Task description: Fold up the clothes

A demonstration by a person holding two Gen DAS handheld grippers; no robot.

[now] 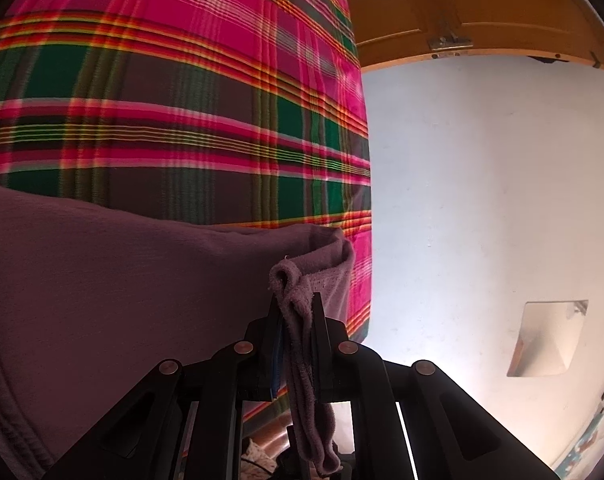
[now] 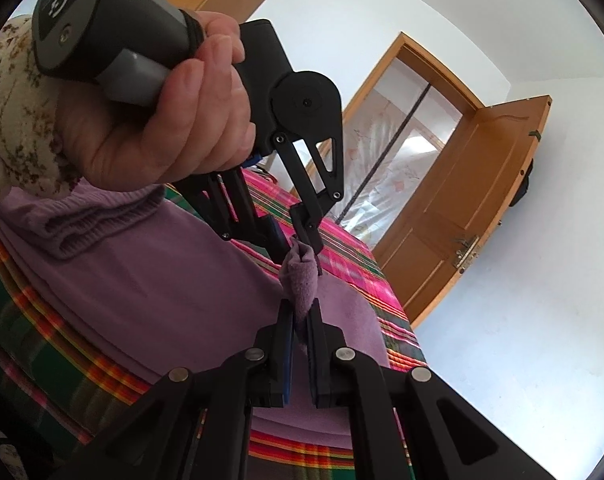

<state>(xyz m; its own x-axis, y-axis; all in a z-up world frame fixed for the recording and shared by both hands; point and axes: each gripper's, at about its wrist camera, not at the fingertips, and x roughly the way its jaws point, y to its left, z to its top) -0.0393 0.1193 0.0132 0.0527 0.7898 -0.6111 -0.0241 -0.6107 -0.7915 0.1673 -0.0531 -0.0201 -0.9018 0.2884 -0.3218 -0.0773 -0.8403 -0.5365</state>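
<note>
In the left wrist view, our left gripper (image 1: 298,308) is clamped on a corner of the purple garment (image 1: 114,280), which lies on the plaid bedspread (image 1: 174,92). In the right wrist view, our right gripper (image 2: 302,320) pinches a neighbouring corner; the cloth looks soft and light, so corners are good holds.

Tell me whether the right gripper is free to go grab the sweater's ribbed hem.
Probably not: the right gripper is shut on a sweater corner, as is the left gripper; the ribbed hem lies uncovered.
</note>
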